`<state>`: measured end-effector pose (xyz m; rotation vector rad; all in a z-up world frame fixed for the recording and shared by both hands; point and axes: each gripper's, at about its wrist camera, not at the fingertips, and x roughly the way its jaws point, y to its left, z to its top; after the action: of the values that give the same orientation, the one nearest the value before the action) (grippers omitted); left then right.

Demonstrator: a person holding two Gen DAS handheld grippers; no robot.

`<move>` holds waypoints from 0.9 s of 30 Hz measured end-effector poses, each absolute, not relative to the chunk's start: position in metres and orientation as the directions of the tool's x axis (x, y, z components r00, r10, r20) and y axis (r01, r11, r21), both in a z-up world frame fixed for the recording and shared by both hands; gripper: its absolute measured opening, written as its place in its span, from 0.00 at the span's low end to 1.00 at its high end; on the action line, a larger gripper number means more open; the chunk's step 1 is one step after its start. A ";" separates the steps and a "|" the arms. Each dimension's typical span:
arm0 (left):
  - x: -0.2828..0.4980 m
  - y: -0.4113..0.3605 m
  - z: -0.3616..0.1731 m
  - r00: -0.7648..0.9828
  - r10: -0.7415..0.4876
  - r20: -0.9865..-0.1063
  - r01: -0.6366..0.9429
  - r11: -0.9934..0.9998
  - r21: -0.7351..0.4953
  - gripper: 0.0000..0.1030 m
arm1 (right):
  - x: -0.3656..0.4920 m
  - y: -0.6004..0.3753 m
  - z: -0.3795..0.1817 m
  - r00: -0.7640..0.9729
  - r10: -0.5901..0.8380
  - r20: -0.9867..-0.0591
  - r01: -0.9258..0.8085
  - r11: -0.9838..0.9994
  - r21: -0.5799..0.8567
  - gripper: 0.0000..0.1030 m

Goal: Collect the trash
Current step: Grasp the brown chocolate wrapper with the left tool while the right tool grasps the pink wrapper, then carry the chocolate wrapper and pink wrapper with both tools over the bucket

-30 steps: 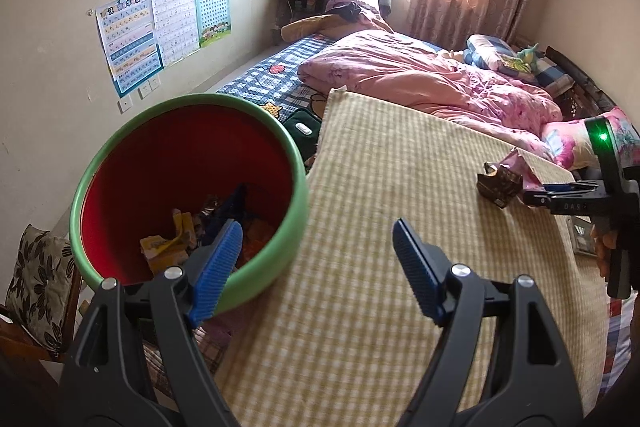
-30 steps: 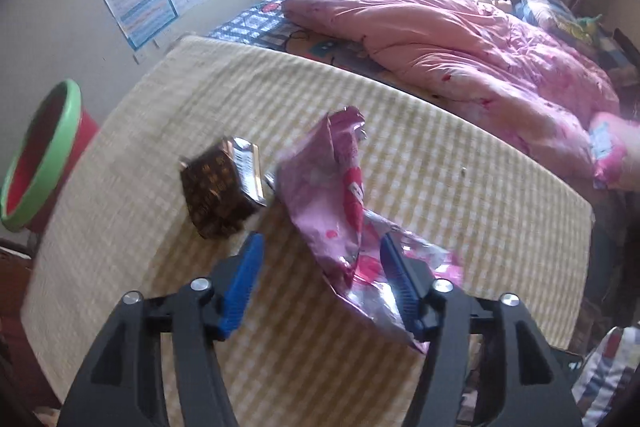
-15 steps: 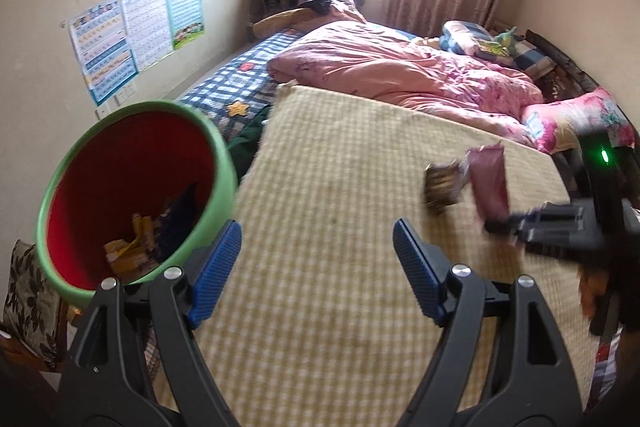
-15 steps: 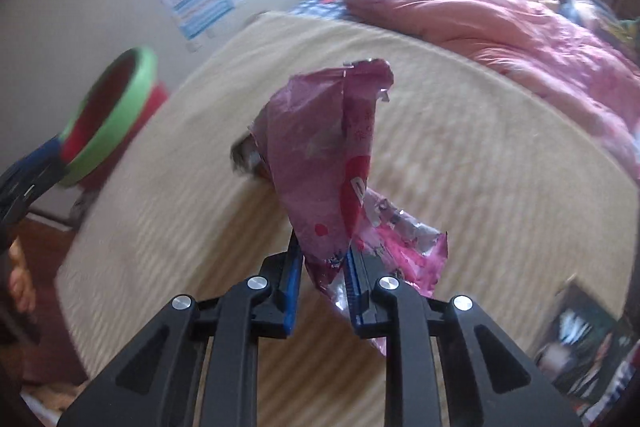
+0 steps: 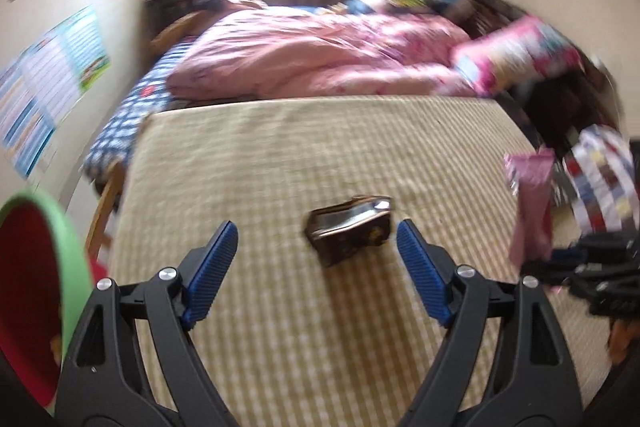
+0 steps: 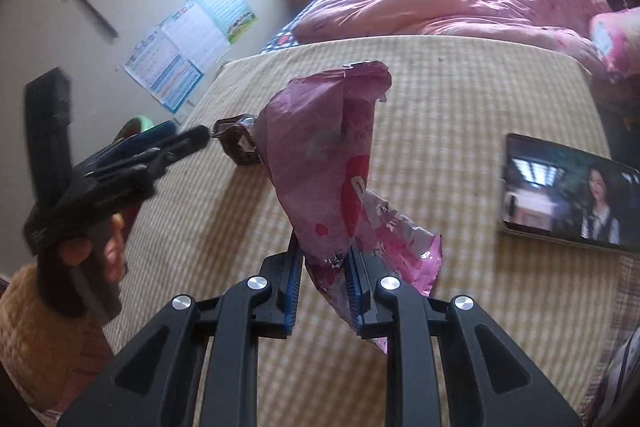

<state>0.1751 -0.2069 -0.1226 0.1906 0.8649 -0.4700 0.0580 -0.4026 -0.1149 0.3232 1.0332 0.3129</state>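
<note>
While the left wrist view is motion-blurred, shapes stay readable. Far left of that frame: round bin (image 5: 38, 291), glossy red inside, thick green rim, low beside the surface (image 5: 280, 163). Left tongs (image 5: 316, 267): black plastic arms, ribbed blue pads, jaws wide apart and just widened a little further, nothing between the pads. Just above and between the pad tips lies a dark brown foil wrapper (image 5: 350, 229), crumpled, boxy, with a shiny silver flap, flat on the surface. Right edge of the frame: pink wrapper (image 5: 530, 203) standing upright in the right tongs (image 5: 548, 259).

Right wrist view, left to right: a hand (image 6: 86, 251) gripping the left tool's handle, yellow quilted sleeve below; brown wrapper partly hidden behind the pink one. Centre: right tongs (image 6: 324, 279) clamped together on the pink wrapper (image 6: 332, 163), thin crinkled plastic film with red print, lifted clear of the surface. Right: a phone (image 6: 568, 195) lying flat, screen lit.

Surface covering: woven cloth, yellow-and-white small check. Beyond it, a bed (image 5: 316, 55) with rumpled pink quilt; paper charts (image 6: 188, 47) on the pale wall; curtained bright window at top.
</note>
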 end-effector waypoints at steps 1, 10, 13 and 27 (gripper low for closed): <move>0.179 -0.212 -0.127 0.533 -0.328 -0.780 0.499 0.866 -0.023 0.77 | 0.056 -0.406 -0.114 0.479 0.399 -0.782 -0.093 0.909 0.407 0.20; 0.204 -0.233 -0.157 0.400 -0.347 -0.848 0.561 0.825 -0.072 0.52 | 0.055 -0.403 -0.114 0.478 0.408 -0.778 -0.088 0.903 0.420 0.20; 0.200 -0.229 -0.157 0.402 -0.355 -0.844 0.532 0.841 -0.100 0.51 | 0.056 -0.402 -0.116 0.476 0.415 -0.775 -0.097 0.901 0.423 0.20; 0.135 -0.160 -0.116 0.570 -0.263 -0.779 0.285 0.952 -0.113 0.51 | 0.065 -0.358 -0.102 0.484 0.451 -0.750 -0.177 0.890 0.421 0.20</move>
<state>0.1346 -0.1603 -0.1157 0.0259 0.9093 -0.3215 0.0653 -0.3580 -0.1019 0.3053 0.9969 0.3892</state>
